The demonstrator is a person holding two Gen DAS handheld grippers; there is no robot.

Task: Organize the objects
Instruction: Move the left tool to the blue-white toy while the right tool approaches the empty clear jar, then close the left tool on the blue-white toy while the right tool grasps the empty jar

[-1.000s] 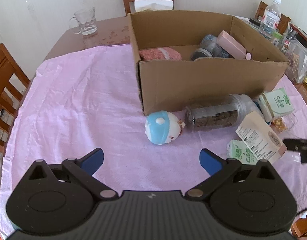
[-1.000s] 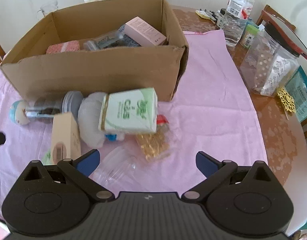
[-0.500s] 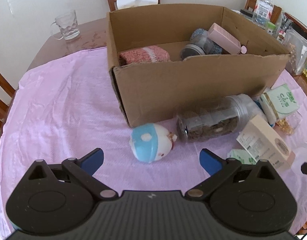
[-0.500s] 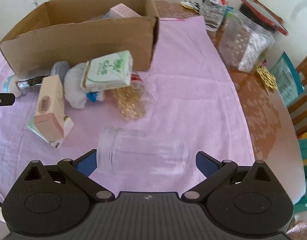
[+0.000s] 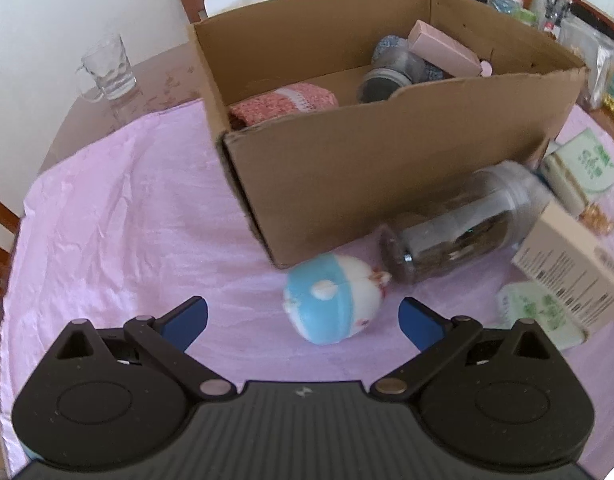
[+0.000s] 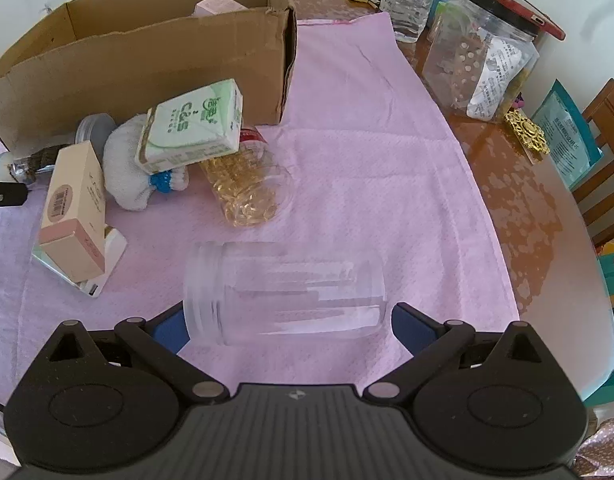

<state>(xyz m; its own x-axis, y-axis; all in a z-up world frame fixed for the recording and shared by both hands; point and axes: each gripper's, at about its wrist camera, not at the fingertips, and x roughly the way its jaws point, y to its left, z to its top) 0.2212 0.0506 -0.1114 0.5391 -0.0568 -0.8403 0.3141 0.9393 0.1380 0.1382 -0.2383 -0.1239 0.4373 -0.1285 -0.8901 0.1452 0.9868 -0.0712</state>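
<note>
An open cardboard box (image 5: 387,168) stands on the pink cloth and also shows in the right wrist view (image 6: 147,60); it holds a pink knit item, a jar and a pink carton. In front of it lie a blue and white round toy (image 5: 333,300), a jar of brown contents (image 5: 459,232) and cartons. My left gripper (image 5: 303,318) is open, with the toy between its fingertips. My right gripper (image 6: 287,322) is open around an empty clear jar (image 6: 285,286) lying on its side. Whether the pads touch it I cannot tell.
A green tissue pack (image 6: 193,126), a beige carton (image 6: 77,204), a white cloth toy (image 6: 127,164) and a bottle of yellow capsules (image 6: 247,188) lie by the box. A large clear jar (image 6: 479,68) and a water bottle (image 6: 411,4) stand far right. A glass mug (image 5: 107,68) stands far left.
My left gripper has closed in on the blue and white toy, which now sits between its fingertips. My right gripper has moved down over the clear jar. Both stay open.
</note>
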